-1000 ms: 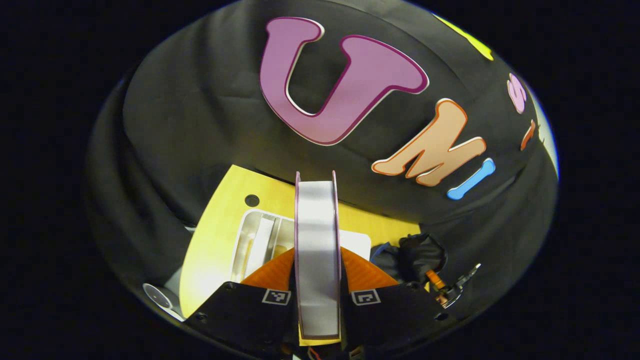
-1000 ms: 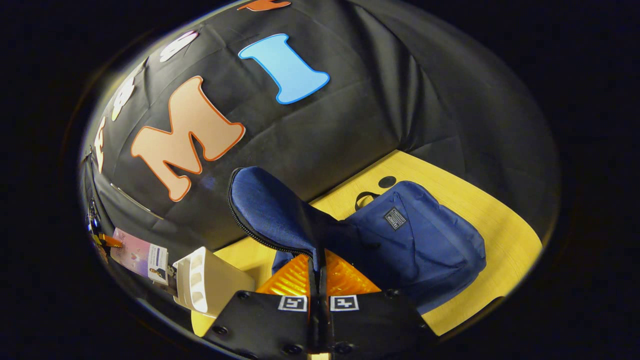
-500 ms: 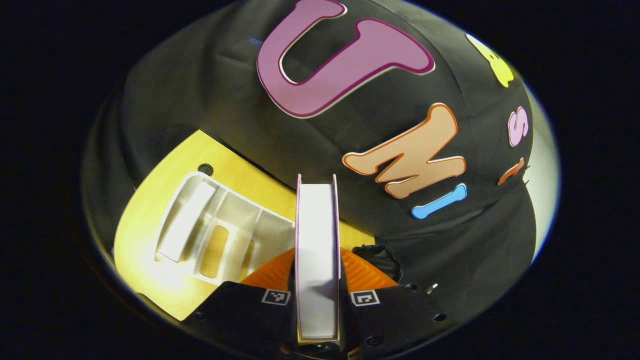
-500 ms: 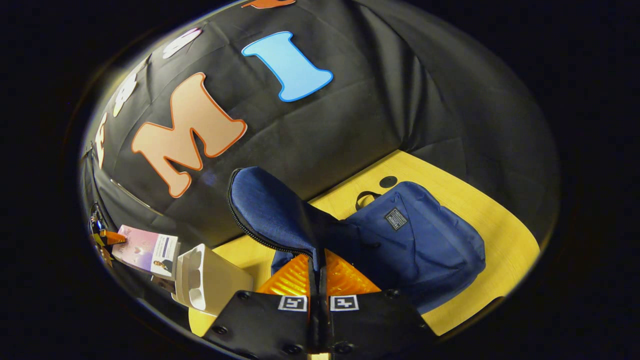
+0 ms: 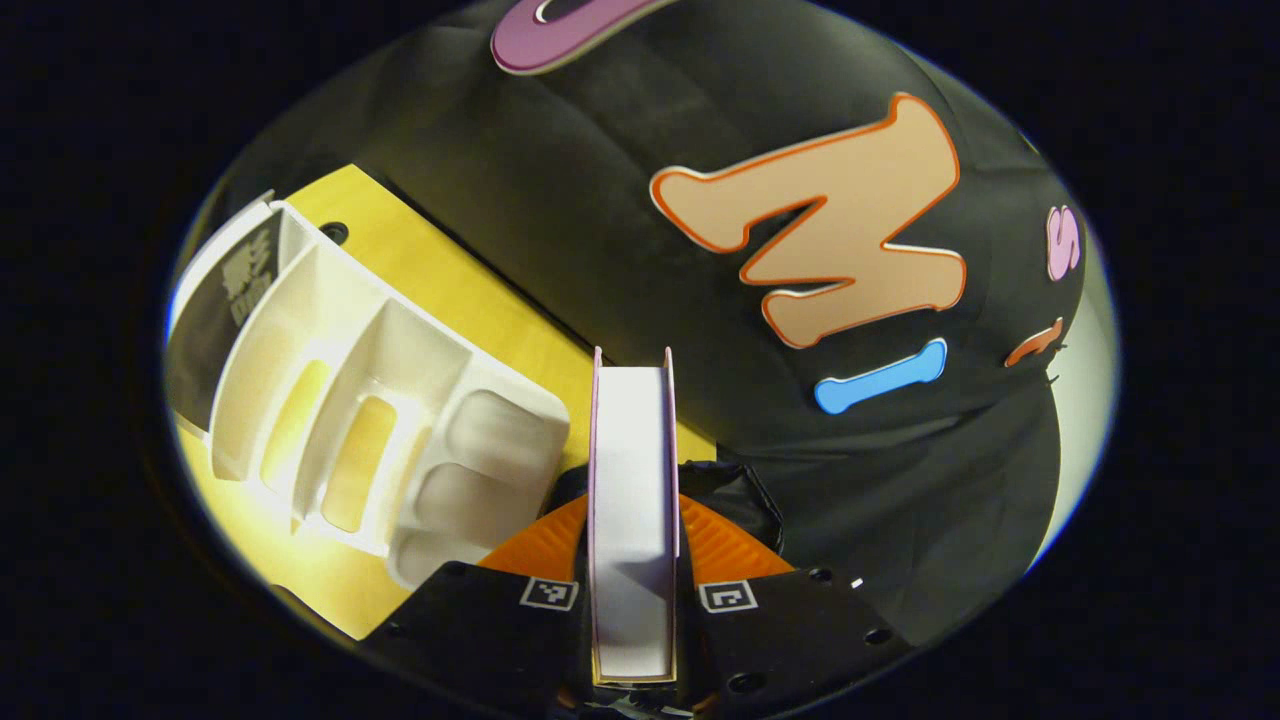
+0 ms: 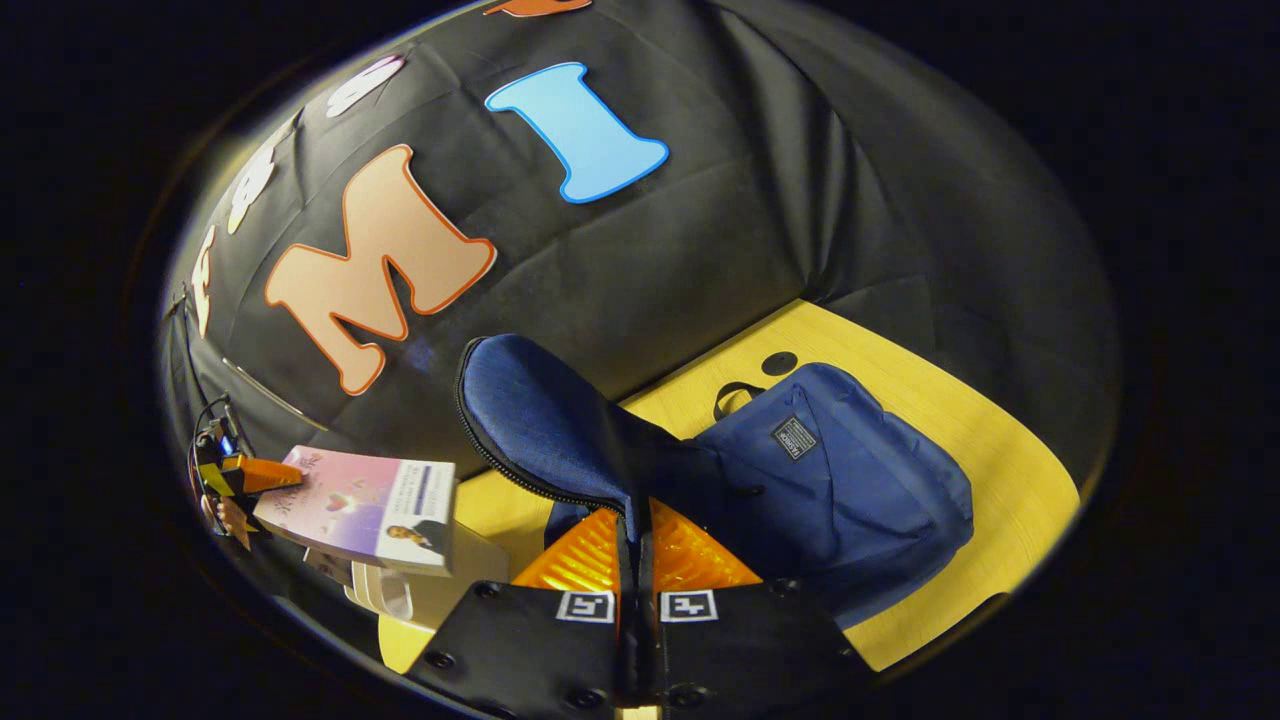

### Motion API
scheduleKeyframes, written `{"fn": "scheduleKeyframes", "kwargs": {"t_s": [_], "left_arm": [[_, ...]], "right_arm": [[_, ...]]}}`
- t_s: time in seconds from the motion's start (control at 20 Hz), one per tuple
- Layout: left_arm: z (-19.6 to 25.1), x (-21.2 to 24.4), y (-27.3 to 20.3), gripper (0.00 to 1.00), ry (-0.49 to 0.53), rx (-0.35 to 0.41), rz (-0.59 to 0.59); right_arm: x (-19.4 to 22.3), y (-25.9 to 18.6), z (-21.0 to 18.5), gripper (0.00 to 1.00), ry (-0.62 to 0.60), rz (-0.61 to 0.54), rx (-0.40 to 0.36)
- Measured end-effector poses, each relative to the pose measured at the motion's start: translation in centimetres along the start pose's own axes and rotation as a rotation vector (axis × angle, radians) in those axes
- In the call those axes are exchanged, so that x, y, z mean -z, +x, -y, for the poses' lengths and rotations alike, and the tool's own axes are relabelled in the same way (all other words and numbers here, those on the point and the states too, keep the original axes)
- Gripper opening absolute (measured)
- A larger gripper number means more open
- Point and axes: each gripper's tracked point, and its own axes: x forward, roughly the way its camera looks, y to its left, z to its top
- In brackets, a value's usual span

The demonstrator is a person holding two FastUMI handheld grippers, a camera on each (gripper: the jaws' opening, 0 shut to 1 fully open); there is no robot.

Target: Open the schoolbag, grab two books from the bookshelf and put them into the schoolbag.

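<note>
while the left gripper (image 5: 634, 560) keeps its jaws clamped on the book (image 5: 633, 500), the left gripper view has swung away from the bookshelf (image 5: 380, 400). half a second ago the white bookshelf lay close in front of the book; now it sits off to the left on the yellow worktop (image 5: 480, 300), with its slots looking empty and a dark book (image 5: 225, 300) at its far side. i judge that the book is out of the shelf and on its way to the bag.

seen from the right gripper view, the right gripper (image 6: 636, 560) has its jaws pressed together on the edge of the schoolbag flap (image 6: 540, 420) and holds it up, so the schoolbag (image 6: 830, 480) is open on the worktop. the book (image 6: 365, 505) — held by the left gripper (image 6: 235, 475) at the left edge — is bigger and nearer the bag than a moment ago, now above the bookshelf (image 6: 400, 590). what remains is to bring it under the raised flap and let it go.
</note>
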Motion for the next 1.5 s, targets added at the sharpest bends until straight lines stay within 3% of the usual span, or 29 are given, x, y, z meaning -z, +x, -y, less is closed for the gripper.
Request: {"fn": "scheduleKeyframes", "kwargs": {"t_s": [0.3,0.75,0.85,1.05,1.2,1.5], "left_arm": [[2.7,5.5,7.9,0.29,-0.001,0.018,-0.094],[2.7,12.9,16.4,0.29,-0.037,-0.011,-0.184],[3.0,14.7,18.2,0.3,-0.057,0.02,-0.203],[3.3,16.5,20.2,0.3,-0.074,0.064,-0.202],[3.7,17.1,20.7,0.29,-0.15,0.081,-0.195],[3.4,17.7,21.6,0.32,-0.188,0.075,-0.207]], "right_arm": [[-0.5,-0.4,0.0,0.03,0.013,0.014,0.0],[-2.1,-0.7,-0.9,0.03,-0.022,0.046,-0.028],[-2.6,-1.1,-1.0,0.03,-0.036,0.053,-0.042],[-2.8,-1.3,-1.6,0.03,-0.044,0.065,-0.071],[-3.2,-1.5,-1.7,0.04,-0.046,0.076,-0.086],[-2.8,-1.1,-1.2,0.04,-0.036,0.063,-0.088]]}}
